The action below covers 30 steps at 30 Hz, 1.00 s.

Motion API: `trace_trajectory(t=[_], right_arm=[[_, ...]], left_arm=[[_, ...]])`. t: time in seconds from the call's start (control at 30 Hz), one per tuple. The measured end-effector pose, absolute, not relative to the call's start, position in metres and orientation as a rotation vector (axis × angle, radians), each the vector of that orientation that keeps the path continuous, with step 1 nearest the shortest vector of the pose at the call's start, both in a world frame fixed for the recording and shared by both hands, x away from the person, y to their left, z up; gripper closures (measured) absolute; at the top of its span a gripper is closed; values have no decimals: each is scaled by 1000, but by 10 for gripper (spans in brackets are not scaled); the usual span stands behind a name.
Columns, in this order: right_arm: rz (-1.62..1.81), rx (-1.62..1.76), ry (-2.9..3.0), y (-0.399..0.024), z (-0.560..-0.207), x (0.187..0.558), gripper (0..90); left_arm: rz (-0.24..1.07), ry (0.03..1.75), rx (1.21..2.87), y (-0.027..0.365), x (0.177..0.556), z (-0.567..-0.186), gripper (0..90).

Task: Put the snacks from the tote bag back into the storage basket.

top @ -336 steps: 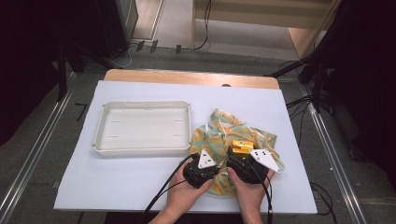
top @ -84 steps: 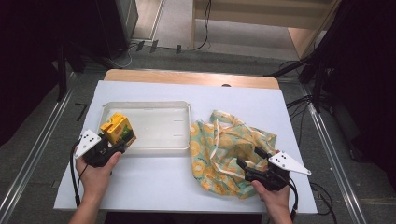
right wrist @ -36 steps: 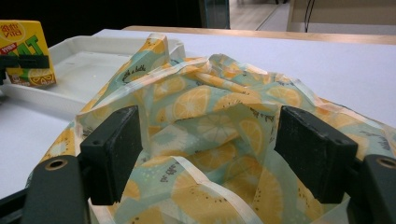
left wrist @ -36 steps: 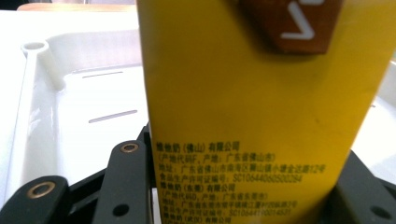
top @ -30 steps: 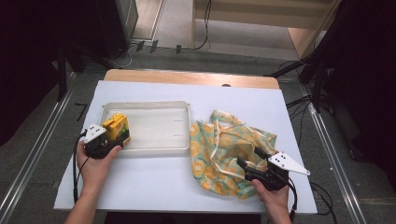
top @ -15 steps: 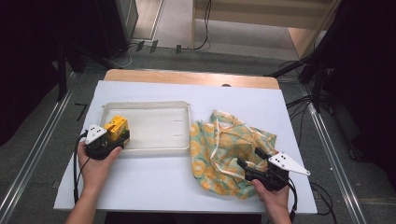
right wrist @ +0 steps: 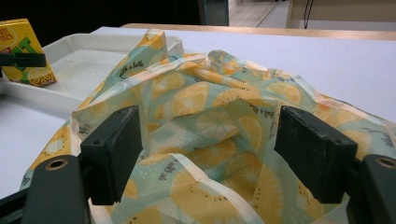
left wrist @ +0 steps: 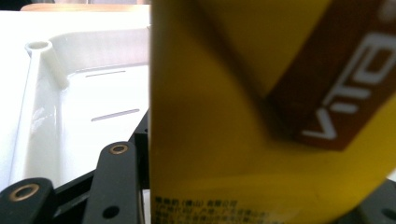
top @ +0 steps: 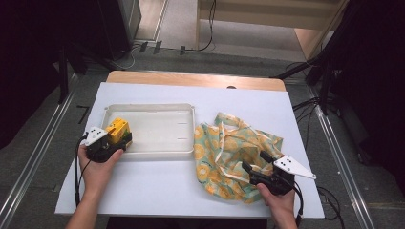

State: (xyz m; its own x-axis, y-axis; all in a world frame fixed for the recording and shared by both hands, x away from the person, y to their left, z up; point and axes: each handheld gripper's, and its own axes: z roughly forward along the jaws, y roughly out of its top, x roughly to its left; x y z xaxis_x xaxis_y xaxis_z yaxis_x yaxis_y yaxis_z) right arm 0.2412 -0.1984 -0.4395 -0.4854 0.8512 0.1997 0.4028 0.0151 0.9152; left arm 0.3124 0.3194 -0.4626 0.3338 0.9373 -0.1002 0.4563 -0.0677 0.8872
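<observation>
- On white table (top: 157,191), w/ tray (top: 157,110) at left-centre and crumpled fruit-print bag (top: 229,148) to its right.
- Left gripper (top: 113,143) at tray's left end; yellow juice carton (top: 118,130) stands upright between its jaws, inside tray's left end.
- Jaws have just been opening w/ carton between them; can't tell if pads press on it.
- Left gripper view: carton (left wrist: 261,107) up close, blurred, brown label; tray floor (left wrist: 84,121) behind.
- Right gripper (top: 255,167) low on bag's right part, jaws wide apart, cloth (right wrist: 210,121) bunched between them, not pinched.
- Right gripper view: carton (right wrist: 23,51) far off in tray's end.
</observation>
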Motion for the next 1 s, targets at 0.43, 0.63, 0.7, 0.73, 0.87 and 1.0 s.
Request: trace_trajectory(t=[0.43, 0.63, 0.7, 0.73, 0.87, 1.0], right_arm=[[1465, 1277, 1890, -199, -440, 241, 232], [1464, 1275, 1893, -198, -440, 240, 232], [1460, 1269, 1894, -198, -440, 241, 232], [1462, 1273, 1893, -198, -440, 240, 232], [1463, 1276, 1884, -199, -439, 241, 232], [1460, 1277, 1882, -199, -438, 240, 232]], left_arm=[[660, 1224, 1681, 324, 301, -458, 361], [672, 1224, 1658, 329, 283, -450, 330], [700, 1225, 1649, 333, 274, -448, 327], [704, 1230, 1640, 335, 270, -447, 333], [688, 1219, 1604, 341, 253, -445, 438], [717, 1232, 1601, 339, 239, -442, 506]])
